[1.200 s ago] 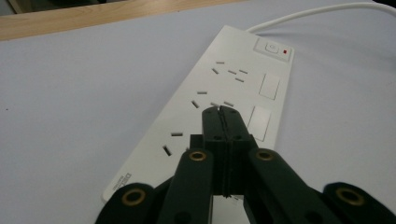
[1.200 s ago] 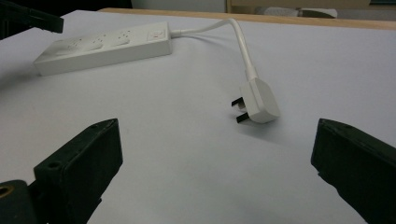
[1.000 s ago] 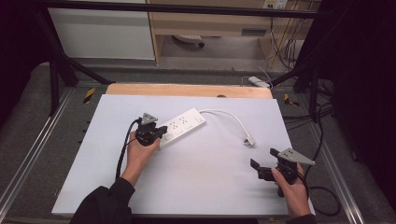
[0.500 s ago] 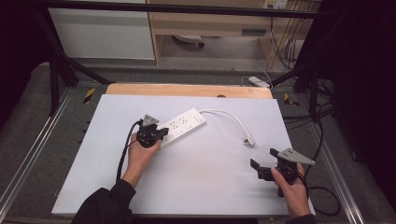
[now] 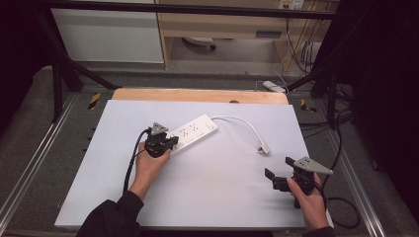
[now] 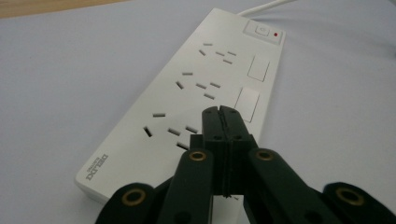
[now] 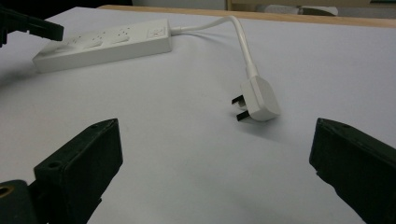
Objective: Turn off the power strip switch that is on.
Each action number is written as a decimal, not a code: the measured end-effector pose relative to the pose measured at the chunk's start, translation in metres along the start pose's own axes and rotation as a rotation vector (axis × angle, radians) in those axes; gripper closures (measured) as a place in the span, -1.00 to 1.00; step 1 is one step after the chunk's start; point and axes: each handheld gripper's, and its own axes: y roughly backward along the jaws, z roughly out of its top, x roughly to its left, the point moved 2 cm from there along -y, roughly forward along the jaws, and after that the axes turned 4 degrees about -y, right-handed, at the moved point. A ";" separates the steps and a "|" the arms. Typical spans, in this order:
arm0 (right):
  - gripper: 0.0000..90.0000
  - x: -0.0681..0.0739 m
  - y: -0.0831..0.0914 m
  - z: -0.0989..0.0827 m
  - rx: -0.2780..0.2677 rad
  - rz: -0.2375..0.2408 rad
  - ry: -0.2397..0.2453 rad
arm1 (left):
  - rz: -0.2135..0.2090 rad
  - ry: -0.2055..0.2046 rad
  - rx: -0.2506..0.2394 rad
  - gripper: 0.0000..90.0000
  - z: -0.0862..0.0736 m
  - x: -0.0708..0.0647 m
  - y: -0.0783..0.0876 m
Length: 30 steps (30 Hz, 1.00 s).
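White plastic power strip [image 5: 191,133], long and rectangular, lies slantwise on the pale lavender tabletop [image 5: 212,197], toward its far edge, left of middle. Sockets and a red-lit switch face up. Its white cable [image 5: 247,126] arcs rightward to a white three-pin plug [image 7: 258,100] lying on its side, right of middle. Left gripper [image 6: 223,122]: jaws clenched together, nothing between them, tips over the strip's near end, beside the nearest socket; whether they press on it, cannot tell. Right gripper [image 5: 280,172]: jaws spread wide and holding nothing, near the tabletop's near right corner, well apart from the plug.
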 end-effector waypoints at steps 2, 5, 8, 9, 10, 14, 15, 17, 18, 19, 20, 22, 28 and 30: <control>-0.93 0.000 0.000 0.000 -0.001 -0.001 0.000 | -0.001 0.002 -0.002 1.00 -0.002 -0.001 0.000; -0.93 0.000 0.000 0.000 -0.001 -0.001 -0.001 | -0.005 0.003 -0.001 1.00 -0.004 -0.002 0.001; -0.93 0.000 0.000 0.000 0.000 0.000 0.000 | -0.005 -0.001 0.000 1.00 -0.005 -0.003 0.002; -0.93 0.000 0.000 0.000 0.000 0.000 0.000 | -0.006 0.002 0.001 1.00 -0.006 -0.004 0.002; -0.93 0.000 0.000 0.000 0.000 0.000 -0.001 | -0.006 0.003 0.000 1.00 -0.006 -0.004 0.002; -0.94 0.000 0.000 0.000 -0.001 -0.001 0.000 | -0.005 0.001 0.001 1.00 -0.006 -0.004 0.002; -0.94 0.000 0.000 0.000 -0.001 -0.001 -0.001 | -0.005 -0.001 0.001 1.00 -0.007 -0.005 0.002; -0.94 0.000 0.000 0.000 0.000 -0.001 -0.001 | -0.005 -0.001 0.002 1.00 -0.007 -0.005 0.002; -0.94 0.000 0.000 0.000 -0.001 -0.001 -0.001 | -0.004 0.000 0.002 1.00 -0.007 -0.005 0.002; -0.94 0.000 0.000 0.000 0.000 -0.001 -0.001 | -0.004 0.000 0.003 1.00 -0.007 -0.005 0.002; -0.94 0.000 0.000 0.000 0.000 0.000 -0.001 | -0.004 0.000 0.004 1.00 -0.008 -0.005 0.001; -0.94 0.000 0.000 0.000 0.001 -0.001 -0.001 | -0.003 0.000 0.004 1.00 -0.008 -0.005 0.001; -0.94 0.000 0.000 0.000 0.000 -0.002 -0.001 | -0.003 -0.003 0.005 1.00 -0.009 -0.005 0.001; -0.94 0.000 0.000 0.000 0.000 -0.001 -0.001 | -0.004 -0.003 0.005 1.00 -0.009 -0.006 0.001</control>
